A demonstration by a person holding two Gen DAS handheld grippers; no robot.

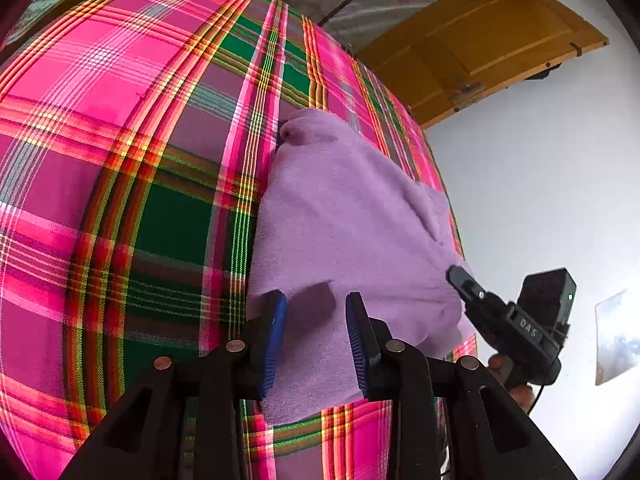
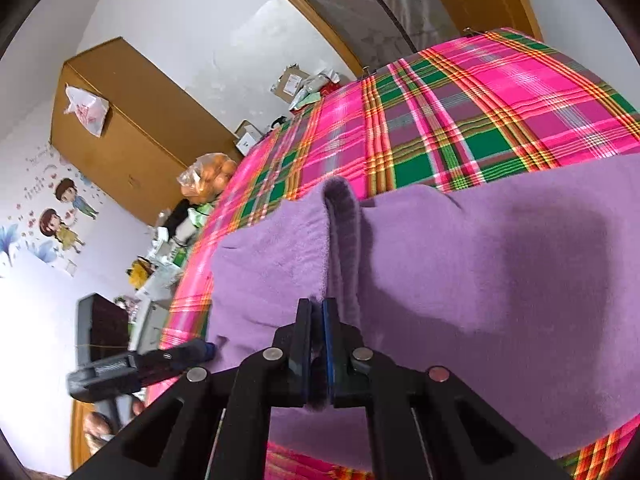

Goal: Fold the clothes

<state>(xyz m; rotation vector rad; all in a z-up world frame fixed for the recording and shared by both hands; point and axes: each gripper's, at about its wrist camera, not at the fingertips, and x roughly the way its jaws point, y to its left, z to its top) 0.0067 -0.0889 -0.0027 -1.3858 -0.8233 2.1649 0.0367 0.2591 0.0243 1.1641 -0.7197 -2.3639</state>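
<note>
A purple fleece garment (image 1: 352, 216) lies on a bed covered with a pink and green plaid sheet (image 1: 120, 160). In the left wrist view my left gripper (image 1: 318, 336) stands open over the garment's near edge, its blue pads (image 1: 276, 340) apart with cloth lying flat below the gap. My right gripper (image 1: 456, 274) touches the garment's right edge. In the right wrist view my right gripper (image 2: 318, 340) is shut on a raised ridge of the purple garment (image 2: 480, 280), which runs away from the pads. My left gripper (image 2: 206, 348) shows at the lower left, at the cloth's corner.
A wooden door (image 1: 480, 40) stands beyond the bed's far right side. A wooden cabinet (image 2: 132, 128), a bag of oranges (image 2: 212, 176) and several boxes and packets (image 2: 160, 264) line the bed's left edge. A hand (image 2: 96, 428) holds the left gripper's handle.
</note>
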